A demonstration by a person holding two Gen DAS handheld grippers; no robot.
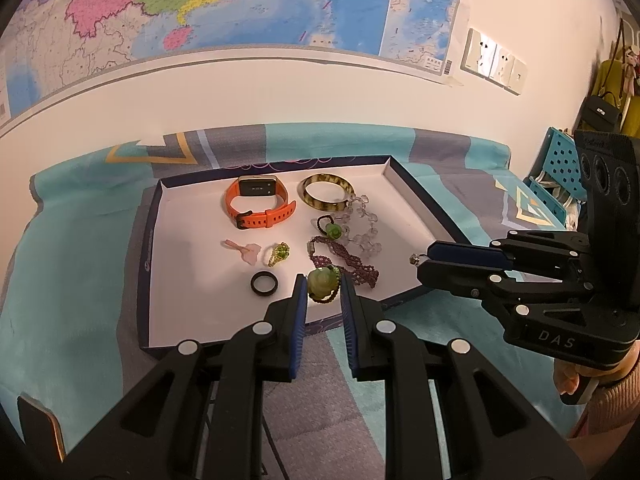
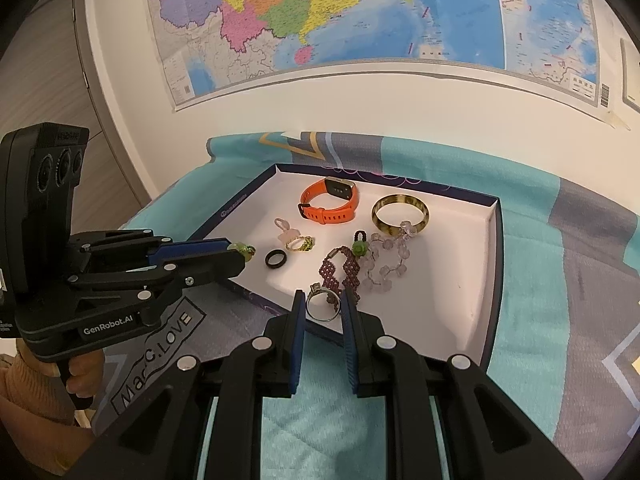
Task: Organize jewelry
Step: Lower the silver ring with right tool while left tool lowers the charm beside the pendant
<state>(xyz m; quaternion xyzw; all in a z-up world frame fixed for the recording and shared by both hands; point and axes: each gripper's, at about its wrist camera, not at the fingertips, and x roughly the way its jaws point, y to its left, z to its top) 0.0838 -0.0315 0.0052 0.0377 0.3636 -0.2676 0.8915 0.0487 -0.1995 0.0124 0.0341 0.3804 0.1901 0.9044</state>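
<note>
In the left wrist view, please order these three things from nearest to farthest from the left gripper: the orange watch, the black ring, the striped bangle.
From the left gripper:
1. Black ring, just left of the fingertips, near the tray's front.
2. Orange watch, at the back, left of centre.
3. Striped bangle, at the back, right of the watch.

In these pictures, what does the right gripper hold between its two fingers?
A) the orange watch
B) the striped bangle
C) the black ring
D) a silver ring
D: in the right wrist view the right gripper is closed on a silver ring, while the orange watch, the black ring and the striped bangle lie in the tray.
</note>
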